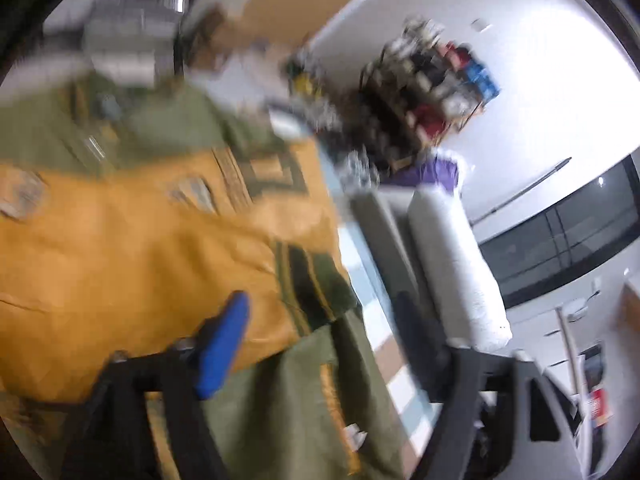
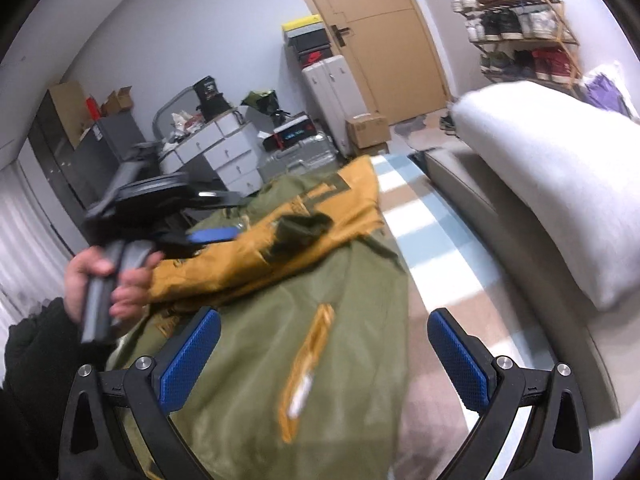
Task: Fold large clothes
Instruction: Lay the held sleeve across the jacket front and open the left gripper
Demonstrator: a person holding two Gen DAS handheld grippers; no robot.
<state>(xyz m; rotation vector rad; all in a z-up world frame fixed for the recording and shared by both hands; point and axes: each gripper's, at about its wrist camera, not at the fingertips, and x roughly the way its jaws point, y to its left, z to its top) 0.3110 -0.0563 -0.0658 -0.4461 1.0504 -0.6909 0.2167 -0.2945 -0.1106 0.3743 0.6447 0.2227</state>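
Note:
A large olive-green and mustard-yellow jacket lies bunched on the bed, with its yellow lining turned up. My left gripper is open over the jacket; its blue left pad lies over the yellow lining, while the right finger is dark and blurred. In the right wrist view the left gripper hangs over the yellow fold, held by a hand. My right gripper is open and empty, its blue pads either side of the green cloth.
A striped bedsheet runs along a grey headboard with a white pillow. Beyond are a wooden door, a shoe rack, a white suitcase, boxes and a drawer unit.

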